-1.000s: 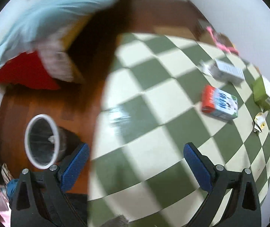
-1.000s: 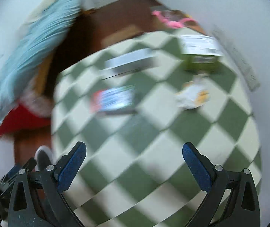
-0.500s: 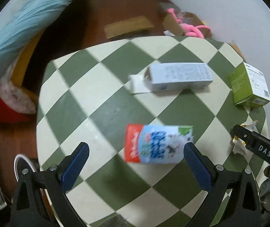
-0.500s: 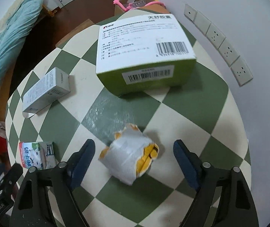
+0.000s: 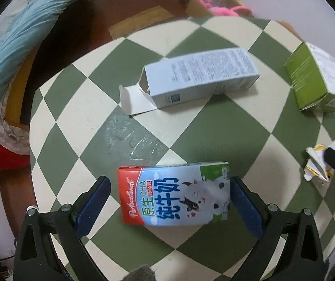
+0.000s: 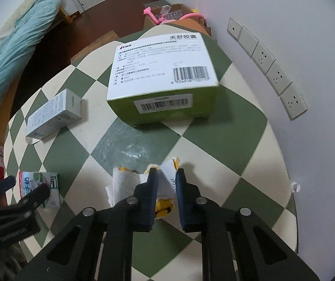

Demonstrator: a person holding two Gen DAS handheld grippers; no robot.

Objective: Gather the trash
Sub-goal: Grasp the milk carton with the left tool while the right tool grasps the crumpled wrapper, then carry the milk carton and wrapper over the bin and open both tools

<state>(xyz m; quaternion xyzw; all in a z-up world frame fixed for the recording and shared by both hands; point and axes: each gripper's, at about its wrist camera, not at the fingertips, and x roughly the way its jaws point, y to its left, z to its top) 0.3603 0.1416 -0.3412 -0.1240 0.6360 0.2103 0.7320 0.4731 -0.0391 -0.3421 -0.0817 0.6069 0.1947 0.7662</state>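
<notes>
On the checkered bench (image 5: 144,126), the right gripper (image 6: 166,175), jaws just closing, pinches a crumpled wrapper (image 6: 125,185), while the left gripper (image 5: 169,188), jaws spread, straddles the milk carton (image 5: 174,193) lengthwise.

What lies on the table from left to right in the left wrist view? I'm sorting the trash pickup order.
Milk carton → white-grey box with open flap → green box → crumpled wrapper at the far right.

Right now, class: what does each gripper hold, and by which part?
The right gripper, whose jaws have just been closing, pinches the crumpled wrapper by its upper right edge. The left gripper holds nothing: open, straddling the milk carton.
</notes>
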